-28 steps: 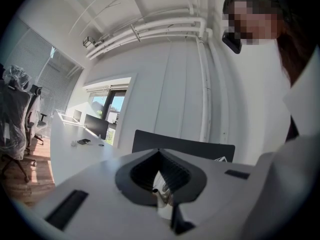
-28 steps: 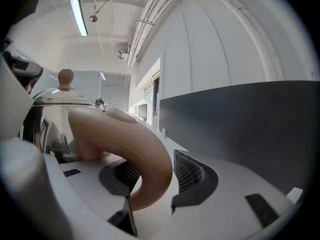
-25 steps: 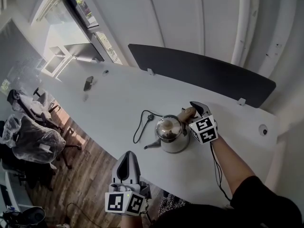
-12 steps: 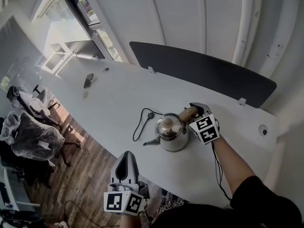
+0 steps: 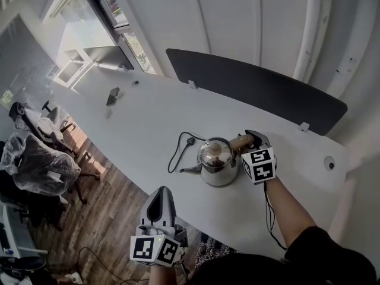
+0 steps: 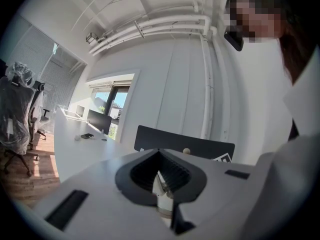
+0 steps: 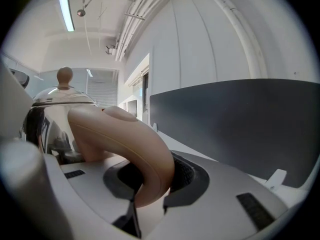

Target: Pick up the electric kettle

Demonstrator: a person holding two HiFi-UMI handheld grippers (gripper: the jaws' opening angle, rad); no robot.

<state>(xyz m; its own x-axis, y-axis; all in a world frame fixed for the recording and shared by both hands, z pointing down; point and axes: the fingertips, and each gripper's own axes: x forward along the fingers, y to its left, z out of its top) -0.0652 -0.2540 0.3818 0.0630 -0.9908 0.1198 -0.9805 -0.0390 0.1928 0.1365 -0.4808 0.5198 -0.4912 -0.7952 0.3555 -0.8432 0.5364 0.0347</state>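
electric kettle [image 5: 218, 162] sits upright on the white counter [image 5: 148, 114], near the edge on the person's side, with its spout [image 5: 189, 170] aimed toward the left of the head view. the lid knob [image 7: 64, 75] shows on top in the right gripper view. the black power cord [image 5: 177, 152] lies looped on the counter just left of the kettle, plug end loose.

right tool [image 5: 252, 136] comes in from the kettle's right, and its jaws are closing on the tan curved handle [image 7: 135, 149], which sits between the ribbed pads and touches them (pads [image 7: 186, 171] hug the lower bend of the handle).

left tool [image 5: 159, 199] hangs low over the wood floor [image 5: 113, 218], off the counter edge and well apart from the kettle. its jaws are pinched together with nothing between them.

a dark divider panel [image 5: 255, 88] stands along the far side of the counter. a small dark object [image 5: 112, 95] lies at the far left end. plastic-wrapped chairs [image 5: 35, 165] stand on the floor at left.
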